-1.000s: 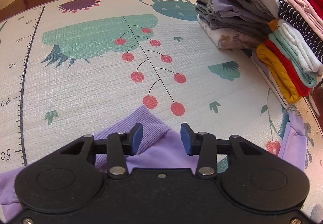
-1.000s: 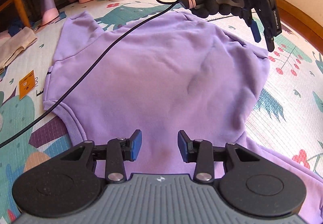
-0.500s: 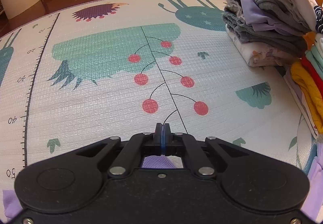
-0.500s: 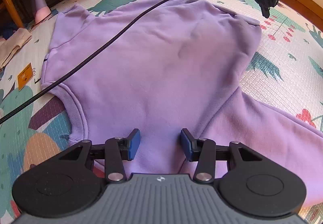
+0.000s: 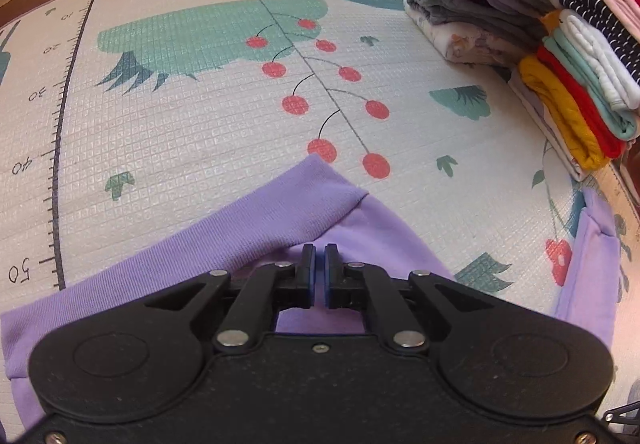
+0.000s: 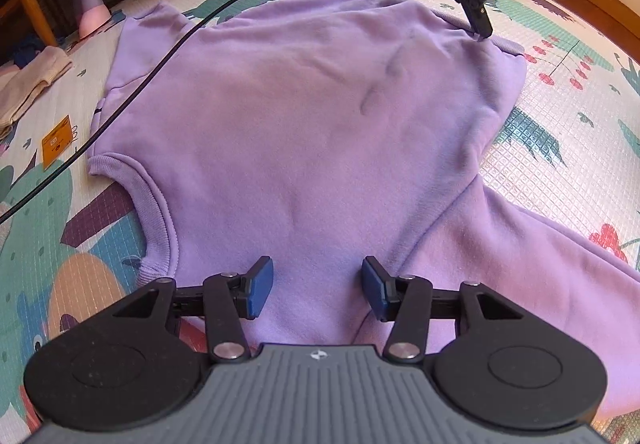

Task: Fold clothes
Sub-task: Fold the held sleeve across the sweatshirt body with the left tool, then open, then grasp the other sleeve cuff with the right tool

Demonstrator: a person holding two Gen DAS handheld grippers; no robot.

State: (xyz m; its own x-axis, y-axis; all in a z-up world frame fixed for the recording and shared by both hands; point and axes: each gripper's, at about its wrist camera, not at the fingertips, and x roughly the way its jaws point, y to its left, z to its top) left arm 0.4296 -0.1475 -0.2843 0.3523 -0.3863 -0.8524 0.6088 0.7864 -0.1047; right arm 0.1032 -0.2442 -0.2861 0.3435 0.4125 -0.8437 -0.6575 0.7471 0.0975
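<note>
Purple sweatshirt (image 6: 304,116), flat on play mat (image 5: 200,116): our left gripper (image 5: 319,276) clenched on its far hem corner, our right gripper (image 6: 317,288) released above the near shoulder.

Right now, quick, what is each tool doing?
Left tool: closed, pinching the hem corner of the soft purple cotton sweatshirt.
Right tool: open, holding nothing, over the sweatshirt.
</note>
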